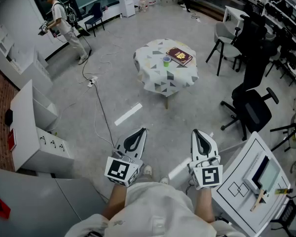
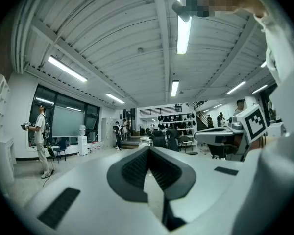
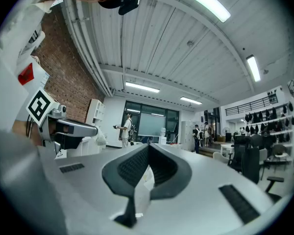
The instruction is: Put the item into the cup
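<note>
Left tool: jaws together, nothing between them; held low by the body, well apart from the work.
Right tool: same, jaws together w/ nothing in them, beside the left one.
Cup: small, green, upright on the surface, just beside a dark red book.
Item: can't be picked out from this far; the book looks too big for the cup, and anything smaller by the cup is too small to tell.
Stage: approach not begun, judging by the open floor between person and surface.
Risk 1: cable trails across the floor on the left of the path; a foot could catch it, esp. w/ both hands full.
Risk 2: office chair stands on the right of the path; drifting wide could bump it.
Risk 3: cloth hangs over the edge; a tool or leg snagging it would prob. drag the cup over.
Risk 4: cup looks light; a reach w/ jaws not opened first could knock it into the book.
</note>
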`<state>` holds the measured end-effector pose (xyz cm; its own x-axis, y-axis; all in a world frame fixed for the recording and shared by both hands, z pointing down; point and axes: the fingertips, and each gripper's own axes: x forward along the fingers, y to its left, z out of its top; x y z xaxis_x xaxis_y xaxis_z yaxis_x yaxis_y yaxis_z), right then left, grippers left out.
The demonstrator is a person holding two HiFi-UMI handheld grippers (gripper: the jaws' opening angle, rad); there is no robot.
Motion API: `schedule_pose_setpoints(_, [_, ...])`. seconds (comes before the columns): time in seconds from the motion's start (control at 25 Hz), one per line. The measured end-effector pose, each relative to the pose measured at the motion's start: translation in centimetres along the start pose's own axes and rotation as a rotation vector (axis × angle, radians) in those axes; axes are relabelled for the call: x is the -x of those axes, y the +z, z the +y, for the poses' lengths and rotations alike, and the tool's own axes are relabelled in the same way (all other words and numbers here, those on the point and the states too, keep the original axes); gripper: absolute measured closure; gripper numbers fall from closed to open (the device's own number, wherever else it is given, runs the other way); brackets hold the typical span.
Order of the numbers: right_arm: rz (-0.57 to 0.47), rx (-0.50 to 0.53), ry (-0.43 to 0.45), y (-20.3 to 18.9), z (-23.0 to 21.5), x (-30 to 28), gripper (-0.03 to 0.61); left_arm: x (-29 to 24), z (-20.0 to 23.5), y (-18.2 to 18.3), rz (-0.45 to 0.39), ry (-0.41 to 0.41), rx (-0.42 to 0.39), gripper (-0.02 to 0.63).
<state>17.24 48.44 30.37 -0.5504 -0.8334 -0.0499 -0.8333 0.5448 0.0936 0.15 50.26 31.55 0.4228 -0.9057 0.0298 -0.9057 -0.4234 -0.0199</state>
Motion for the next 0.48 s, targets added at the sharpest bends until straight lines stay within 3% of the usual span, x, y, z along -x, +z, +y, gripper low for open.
schedule_pose_setpoints(0.48, [0.023, -0.010, 0.033, -0.9, 0.2, -0.9, 0.572, 0.1, -0.5, -0.9, 0.005, 0.032, 0.015, 0.603])
